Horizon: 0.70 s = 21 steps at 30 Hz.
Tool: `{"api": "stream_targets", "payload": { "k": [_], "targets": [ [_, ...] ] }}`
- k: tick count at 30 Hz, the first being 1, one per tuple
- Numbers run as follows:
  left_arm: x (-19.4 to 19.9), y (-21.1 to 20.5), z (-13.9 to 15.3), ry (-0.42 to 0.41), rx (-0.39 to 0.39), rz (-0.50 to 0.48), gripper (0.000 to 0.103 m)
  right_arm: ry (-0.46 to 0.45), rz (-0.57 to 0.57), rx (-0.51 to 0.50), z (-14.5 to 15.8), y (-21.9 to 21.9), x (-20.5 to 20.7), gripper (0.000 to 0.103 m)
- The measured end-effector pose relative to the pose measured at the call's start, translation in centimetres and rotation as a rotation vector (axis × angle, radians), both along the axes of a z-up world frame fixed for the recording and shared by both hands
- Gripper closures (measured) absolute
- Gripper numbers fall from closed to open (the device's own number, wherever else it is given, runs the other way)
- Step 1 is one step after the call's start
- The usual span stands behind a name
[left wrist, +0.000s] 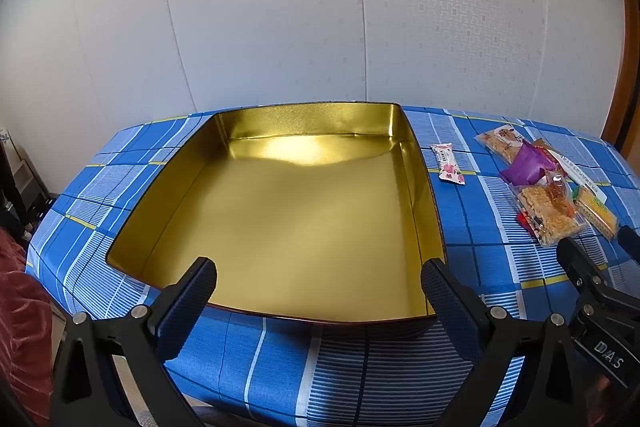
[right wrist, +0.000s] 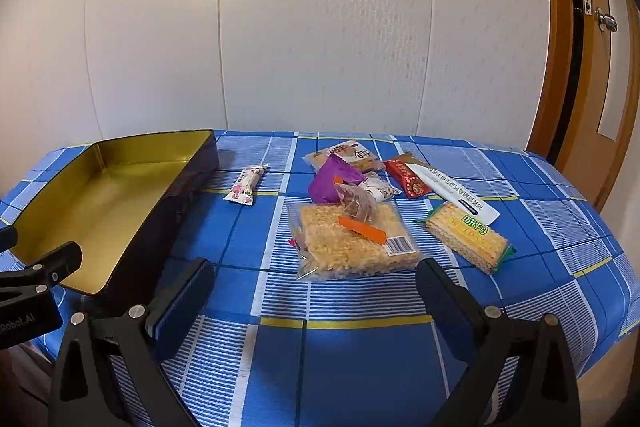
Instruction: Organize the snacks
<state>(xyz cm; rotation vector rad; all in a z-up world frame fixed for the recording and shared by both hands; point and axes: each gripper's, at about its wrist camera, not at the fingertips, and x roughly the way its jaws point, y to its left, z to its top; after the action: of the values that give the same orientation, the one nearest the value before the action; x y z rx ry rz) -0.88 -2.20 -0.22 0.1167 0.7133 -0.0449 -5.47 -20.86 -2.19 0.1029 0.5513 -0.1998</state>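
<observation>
Gold-lined tin (left wrist: pixel 280 211) sits empty on the counter (right wrist: pixel 360 347); no snack is stowed yet, so the whole job remains. Snack pile (right wrist: pixel 360 219) lies at 3 o'clock of the tin, with one pink candy bar (right wrist: pixel 245 185) apart between them. Left tool (left wrist: pixel 318 287) and right tool (right wrist: pixel 314 287) are both spread, holding nothing.

Glossy metal, woven cloth, clear plastic

Gold tin (left wrist: pixel 288 211) gleams between the fingers; checked tablecloth (right wrist: pixel 352 359) matt; snack wrappers (right wrist: pixel 352 243) shiny plastic ahead.
</observation>
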Motion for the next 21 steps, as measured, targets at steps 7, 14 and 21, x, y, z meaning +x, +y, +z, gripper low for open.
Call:
{"api": "stream_targets", "payload": {
  "k": [7,14,21],
  "targets": [
    [-0.02,0.05,0.01,-0.001,0.001,-0.003,0.0,-0.001,0.001,0.005,-0.03,-0.01,-0.01,0.001],
    [0.03,0.18,0.01,0.001,0.0,-0.002,0.0,0.005,-0.002,0.004,-0.18,-0.04,0.13,0.001],
    [0.02,0.15,0.0,0.002,0.004,-0.008,0.0,0.006,-0.006,0.007,-0.22,-0.11,0.12,0.001]
  ]
}}
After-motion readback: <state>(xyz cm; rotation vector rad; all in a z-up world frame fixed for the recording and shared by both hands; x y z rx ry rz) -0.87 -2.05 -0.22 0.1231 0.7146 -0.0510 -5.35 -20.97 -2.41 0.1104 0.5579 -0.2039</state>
